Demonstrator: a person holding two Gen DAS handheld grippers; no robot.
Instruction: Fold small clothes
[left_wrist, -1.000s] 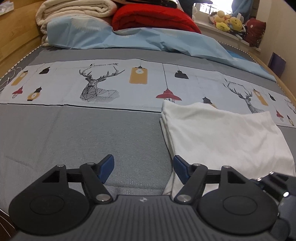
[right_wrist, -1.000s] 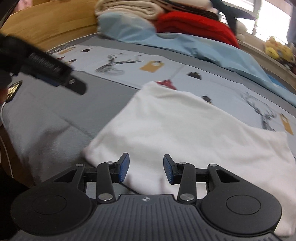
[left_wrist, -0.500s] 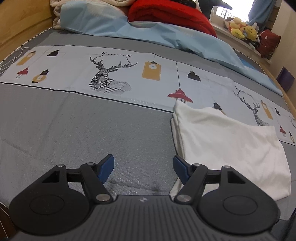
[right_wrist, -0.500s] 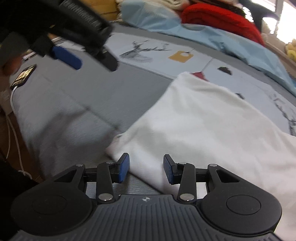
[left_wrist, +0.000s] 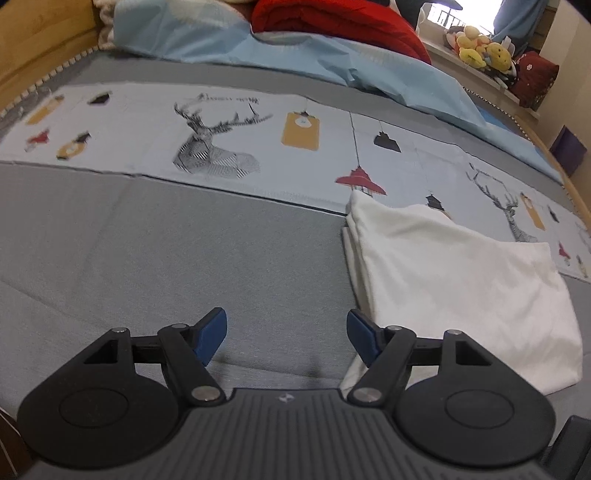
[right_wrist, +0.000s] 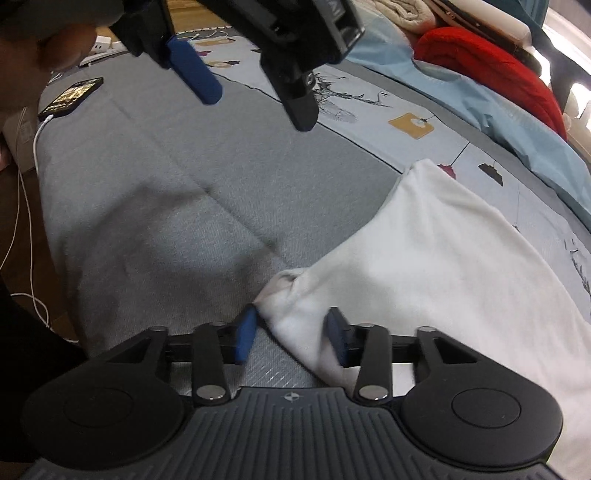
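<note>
Right wrist view shows the right gripper (right_wrist: 291, 334) whose jaws have just been closing on the near left corner of the folded white cotton garment (right_wrist: 461, 266), probably to lift it for the next fold. It lies on the grey bedcover (right_wrist: 177, 206). The left gripper (left_wrist: 286, 334) hangs released beside it, ready to help.

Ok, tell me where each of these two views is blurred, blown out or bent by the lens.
Left wrist view: fisheye bows the bed edges; the window at top right is blown out; the white garment is soft, nearly textureless. Right wrist view: the garment corner between the jaws is motion-smeared; the left gripper looms dark and oversized at top; glare beside the red blanket.
</note>
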